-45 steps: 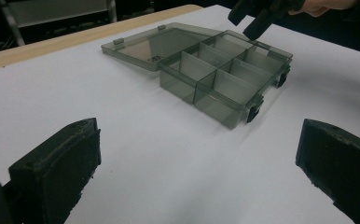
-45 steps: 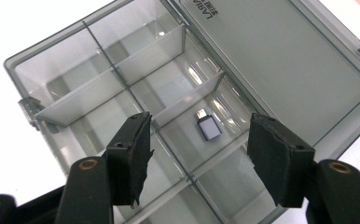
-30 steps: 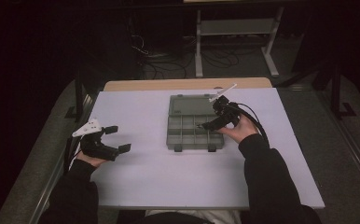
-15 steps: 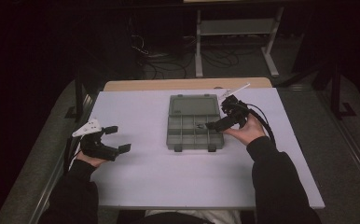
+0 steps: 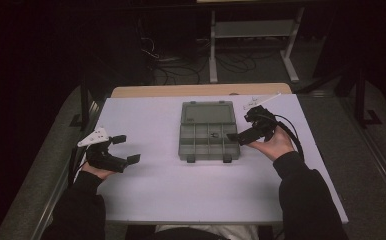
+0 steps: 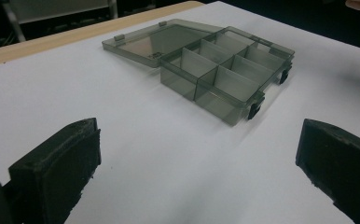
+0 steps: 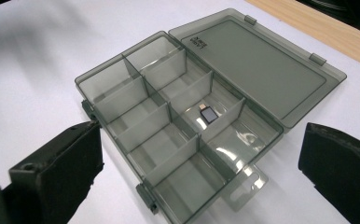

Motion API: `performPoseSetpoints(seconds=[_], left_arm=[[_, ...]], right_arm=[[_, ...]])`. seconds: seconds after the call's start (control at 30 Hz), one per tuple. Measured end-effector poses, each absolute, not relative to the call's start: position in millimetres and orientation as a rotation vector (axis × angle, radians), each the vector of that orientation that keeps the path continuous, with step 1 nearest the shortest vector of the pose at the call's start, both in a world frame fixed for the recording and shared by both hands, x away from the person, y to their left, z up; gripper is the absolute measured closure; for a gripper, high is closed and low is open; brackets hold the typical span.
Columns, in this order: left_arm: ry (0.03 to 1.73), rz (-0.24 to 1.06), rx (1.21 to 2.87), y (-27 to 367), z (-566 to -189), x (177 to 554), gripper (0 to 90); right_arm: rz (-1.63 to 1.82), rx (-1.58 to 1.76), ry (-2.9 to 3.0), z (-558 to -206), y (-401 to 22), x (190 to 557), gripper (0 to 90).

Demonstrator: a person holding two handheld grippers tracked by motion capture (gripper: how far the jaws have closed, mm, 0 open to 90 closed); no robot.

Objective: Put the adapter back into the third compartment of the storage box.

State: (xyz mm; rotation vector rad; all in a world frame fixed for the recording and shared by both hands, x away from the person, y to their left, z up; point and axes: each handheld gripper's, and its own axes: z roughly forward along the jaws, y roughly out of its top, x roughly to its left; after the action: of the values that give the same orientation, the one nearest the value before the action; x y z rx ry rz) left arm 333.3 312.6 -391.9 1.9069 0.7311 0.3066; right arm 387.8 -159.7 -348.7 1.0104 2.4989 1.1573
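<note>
Both grippers (image 5: 122, 148) (image 5: 236, 136) wide open, empty

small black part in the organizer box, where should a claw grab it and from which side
Take the small black part from straight above, across its narrow sides. It lies flat on the floor of one compartment of the open organizer box, with upright dividers close around it, so a sideways approach looks blocked. The lid lies folded back flat, leaving the top free. The right claw, open beside the box, seems nearest.

The left claw (image 6: 197, 177) is wide open with nothing in it. Its 2 black jaws sit low over the white desk (image 6: 136, 154). Farther off lies a grey box (image 6: 225, 70), lid flat, little rooms inside.
</note>
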Motion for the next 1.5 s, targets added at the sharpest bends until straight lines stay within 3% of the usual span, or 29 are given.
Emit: performPoseSetpoints(seconds=[1.5], left_arm=[[0.738, 0.317, 1.900, 314.2, -390.7, 330.5, 0.0]], right_arm=[[1.300, 1.099, 2.261, -386.5, -235.2, 324.2, 0.0]])
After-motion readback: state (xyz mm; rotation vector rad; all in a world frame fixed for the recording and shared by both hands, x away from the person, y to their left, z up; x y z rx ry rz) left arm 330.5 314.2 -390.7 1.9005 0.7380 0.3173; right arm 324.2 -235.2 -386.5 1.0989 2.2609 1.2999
